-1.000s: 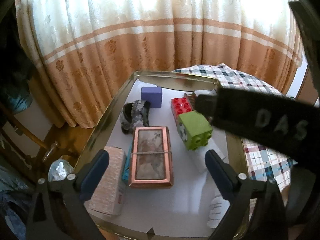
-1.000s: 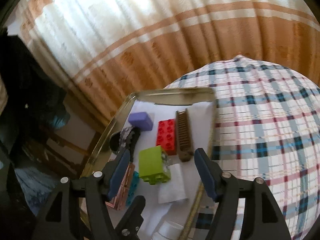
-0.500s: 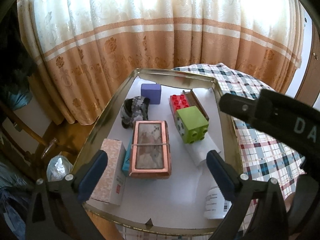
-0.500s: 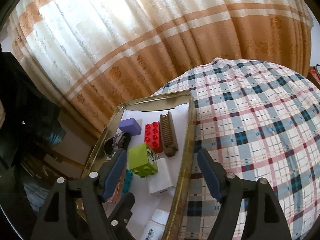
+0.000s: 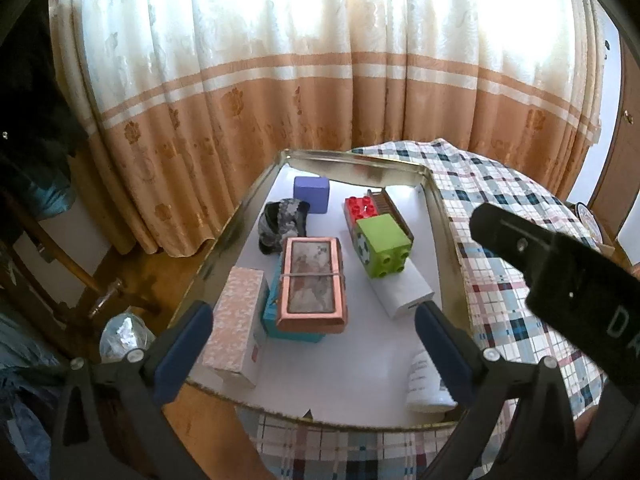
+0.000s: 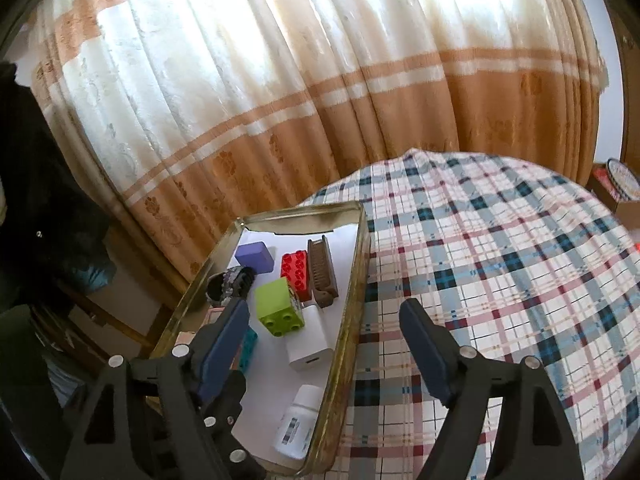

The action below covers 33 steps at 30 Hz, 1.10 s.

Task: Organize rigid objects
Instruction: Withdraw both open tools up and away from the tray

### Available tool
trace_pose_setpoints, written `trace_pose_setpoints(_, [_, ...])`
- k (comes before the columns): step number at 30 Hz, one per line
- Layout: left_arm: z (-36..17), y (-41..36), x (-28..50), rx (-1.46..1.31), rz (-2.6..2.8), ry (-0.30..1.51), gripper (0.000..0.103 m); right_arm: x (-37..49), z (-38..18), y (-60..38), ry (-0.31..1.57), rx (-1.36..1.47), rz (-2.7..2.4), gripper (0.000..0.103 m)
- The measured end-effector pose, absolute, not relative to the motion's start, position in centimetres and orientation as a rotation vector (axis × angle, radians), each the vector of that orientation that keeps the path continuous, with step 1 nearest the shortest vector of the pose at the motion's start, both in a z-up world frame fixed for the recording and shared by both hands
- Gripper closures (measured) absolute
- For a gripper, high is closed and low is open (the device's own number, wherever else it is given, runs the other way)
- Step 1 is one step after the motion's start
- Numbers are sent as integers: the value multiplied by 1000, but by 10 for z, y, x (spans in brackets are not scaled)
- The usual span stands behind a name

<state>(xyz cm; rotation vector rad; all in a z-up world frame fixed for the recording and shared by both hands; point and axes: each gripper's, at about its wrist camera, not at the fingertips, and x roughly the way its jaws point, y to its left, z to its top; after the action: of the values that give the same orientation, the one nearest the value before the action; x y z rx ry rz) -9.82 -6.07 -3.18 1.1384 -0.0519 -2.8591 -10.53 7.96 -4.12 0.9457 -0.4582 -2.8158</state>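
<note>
We find the shallow gold-rimmed metal tray on the plaid-clothed table with every rigid item lying inside it. The left gripper hangs over the tray's near edge, its jaws wide apart and empty. The right gripper straddles the tray's right wall; its jaws have just been opening, and nothing sits between them. Risks, in our judgement: the lime-green studded plastic block rests tilted against the white rectangular power bank in the tray's middle and could roll if nudged. The copper-framed glass-topped box, bound by an elastic band, perches on a teal box towards the tray's near left and may slide off that smooth base. The white plastic pill bottle lies on its side at the tray's near right corner and would roll from a glancing pad. At the tray's far end the matte lilac foam-like cube, glossy red studded brick, ridged brown comb-like piece and dark patterned pouch look stable; the pink textured carton hugs the left wall.
</note>
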Motion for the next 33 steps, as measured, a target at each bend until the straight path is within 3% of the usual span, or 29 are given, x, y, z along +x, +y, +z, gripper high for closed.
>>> trace_pose_setpoints(7, [-23, -65, -81, 1098, -2863, -29, 1, -81, -27, 73, -402, 842, -2878, 22])
trace_pose_setpoints(11, [-18, -67, -71, 1064, -2877, -19, 1, -67, -18, 71, -386, 776, -2916, 16])
trace_pose_setpoints(33, [10, -78, -14, 883, -2909, -73, 1, -6, 1, 59, -382, 627, -2975, 15])
